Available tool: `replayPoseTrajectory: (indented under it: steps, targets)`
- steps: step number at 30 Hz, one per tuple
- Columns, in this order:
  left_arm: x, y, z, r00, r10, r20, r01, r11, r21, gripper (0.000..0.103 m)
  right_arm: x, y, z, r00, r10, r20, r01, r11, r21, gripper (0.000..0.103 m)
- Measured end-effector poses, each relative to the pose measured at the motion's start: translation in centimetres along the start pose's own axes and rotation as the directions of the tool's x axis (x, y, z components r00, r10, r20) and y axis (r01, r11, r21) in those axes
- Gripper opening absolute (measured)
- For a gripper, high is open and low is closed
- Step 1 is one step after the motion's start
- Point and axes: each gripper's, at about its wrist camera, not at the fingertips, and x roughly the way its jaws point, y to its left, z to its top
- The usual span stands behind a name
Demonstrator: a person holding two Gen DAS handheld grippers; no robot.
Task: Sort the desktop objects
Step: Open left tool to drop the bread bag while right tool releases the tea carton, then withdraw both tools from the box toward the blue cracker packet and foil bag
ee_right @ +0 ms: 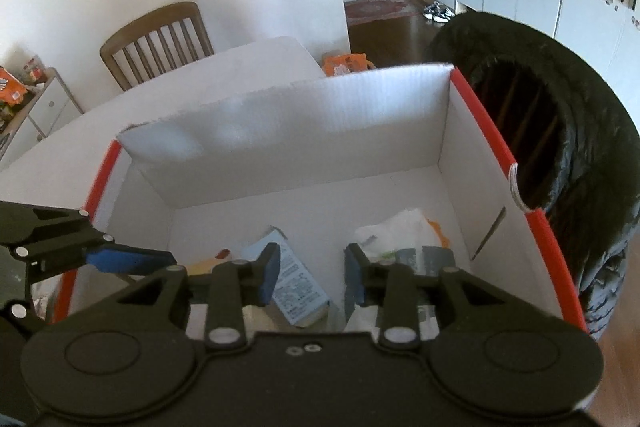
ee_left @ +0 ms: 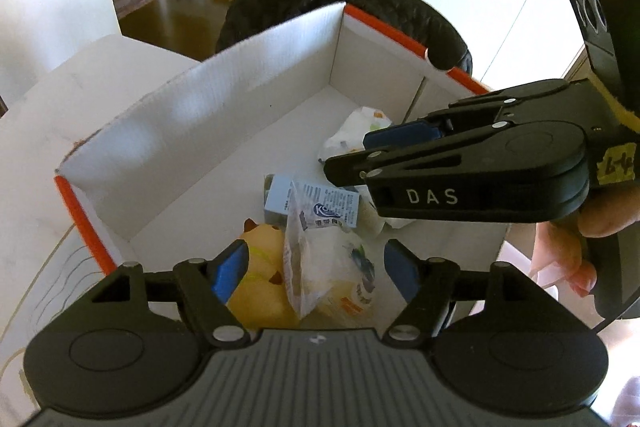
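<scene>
Both grippers hang over an open white cardboard box (ee_left: pixel 256 99) with orange-red edges, which stands on a white table (ee_left: pixel 48 131). The left gripper (ee_left: pixel 316 267) points down into the box with its 2 blue-padded fingers spread wide; nothing is pinched between them, and the pads touch nothing. Directly below that gap, on the box floor, lies a clear plastic packet (ee_left: pixel 320 259) with printed labels, leaning against a yellow toy (ee_left: pixel 264 267) at its left. Behind them sits a light blue carton (ee_left: pixel 280 197), and farther back toward the right wall a crumpled white bag (ee_left: pixel 356 131). The right gripper (ee_right: pixel 310 277) reaches in from the right side, held by a person's hand (ee_left: pixel 576 251); its jaws stand partly apart, narrower than the left pair, and they hold nothing. In the right wrist view the light blue carton lies on the floor under its left finger and the white bag under its right finger, while one blue pad of the left gripper pokes in from the left edge. A black padded chair back (ee_right: pixel 560 131) curves just behind the box, and a wooden chair (ee_right: pixel 156 39) stands beyond the table.
</scene>
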Motion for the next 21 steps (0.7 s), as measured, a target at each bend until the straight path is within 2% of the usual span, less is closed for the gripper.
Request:
replayPoseTrajectory:
  steps: [11, 21]
  targets:
    - [-4.2, 0.3, -1.4, 0.994, -0.014, 0.107, 0.019, 0.999, -0.045, 0.074, -3.2, 1.7, -0.1, 0.999, 0.028, 0.028, -0.028, 0.999, -0.027, 0.039]
    - [-8.4, 0.6, -4.1, 0.979, -0.027, 0.204, 0.040, 0.997, -0.060, 0.074, -6.4, 3.9, -1.6, 0.997, 0.020, 0.072, -0.016, 0.998, -0.059, 0.042]
